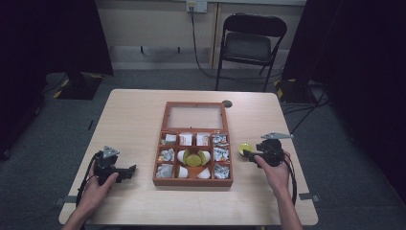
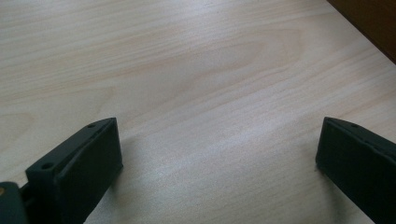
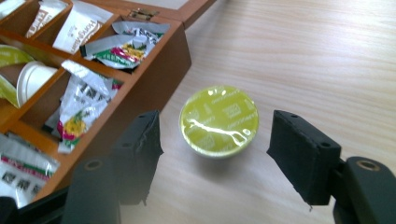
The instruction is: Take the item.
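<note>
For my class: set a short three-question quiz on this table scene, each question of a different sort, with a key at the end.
1. True or false: the right tongs are shut on the green-lidded pod.
2. Where does the pod sit? A) in the wooden box B) on the table beside the box C) on the folding chair
3. Fill in: between the jaws of the left tongs lies bare ____.

Key
1. False: jaws stand apart on either side of the pod.
2. B
3. Table
</note>
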The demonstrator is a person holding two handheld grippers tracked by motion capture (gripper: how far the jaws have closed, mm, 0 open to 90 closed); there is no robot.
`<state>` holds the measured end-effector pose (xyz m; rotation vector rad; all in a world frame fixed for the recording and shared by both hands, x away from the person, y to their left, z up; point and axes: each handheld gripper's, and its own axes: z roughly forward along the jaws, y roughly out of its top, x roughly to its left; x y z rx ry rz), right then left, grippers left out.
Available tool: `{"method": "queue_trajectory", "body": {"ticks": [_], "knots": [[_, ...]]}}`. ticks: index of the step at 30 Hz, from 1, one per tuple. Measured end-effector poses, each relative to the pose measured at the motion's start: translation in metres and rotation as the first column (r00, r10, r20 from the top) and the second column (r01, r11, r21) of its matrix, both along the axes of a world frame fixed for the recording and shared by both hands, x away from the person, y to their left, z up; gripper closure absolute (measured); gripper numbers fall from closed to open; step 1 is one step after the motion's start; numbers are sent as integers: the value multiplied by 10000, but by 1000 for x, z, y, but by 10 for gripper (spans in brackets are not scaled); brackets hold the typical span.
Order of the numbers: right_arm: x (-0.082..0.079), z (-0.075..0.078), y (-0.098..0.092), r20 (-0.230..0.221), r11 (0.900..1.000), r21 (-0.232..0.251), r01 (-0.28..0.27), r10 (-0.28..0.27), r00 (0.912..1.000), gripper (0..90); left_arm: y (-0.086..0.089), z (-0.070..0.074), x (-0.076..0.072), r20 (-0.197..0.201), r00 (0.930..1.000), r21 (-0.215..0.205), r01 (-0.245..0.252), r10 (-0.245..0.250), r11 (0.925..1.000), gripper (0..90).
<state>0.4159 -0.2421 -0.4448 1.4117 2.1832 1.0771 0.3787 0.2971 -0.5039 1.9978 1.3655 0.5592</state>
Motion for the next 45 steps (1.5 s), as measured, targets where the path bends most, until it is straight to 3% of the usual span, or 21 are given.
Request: {"method": "queue_trajectory", "body": {"ticks": [5, 10, 26, 33, 37, 43, 45], "knots": [[-7, 2, -12, 43, 9996, 167, 229, -230, 9997, 328, 0, 0, 0, 1, 10000, -6, 0, 0, 10000, 0], [-15, 1, -23, -20, 9990, 41, 456, -456, 9990, 284, 0, 0, 0, 1, 10000, -8, -2, 2, 10000, 0], [-35, -18, -58, -405, 9906, -319, 1334, -1346, 9901, 203, 0, 0, 0, 0, 10000, -1, 1, -1, 10000, 0], [-37, -31, -67, -673, 9830, -846, 1628, -1686, 9834, 196, 0, 0, 0, 11, 10000, 14, -3, 3, 10000, 0], [-38, -35, -68, -679, 9812, -980, 1661, -1731, 9826, 195, 0, 0, 0, -1, 10000, -6, 3, -3, 10000, 0], [-38, -42, -69, -686, 9710, -1717, 1662, -1801, 9813, 181, 0, 0, 0, 1, 10000, -8, 0, 0, 10000, 0], [-38, -45, -71, -520, 9682, -1765, 1776, -1893, 9805, 144, 0, 0, 0, 0, 10000, -6, -11, 11, 10000, 0]]}}
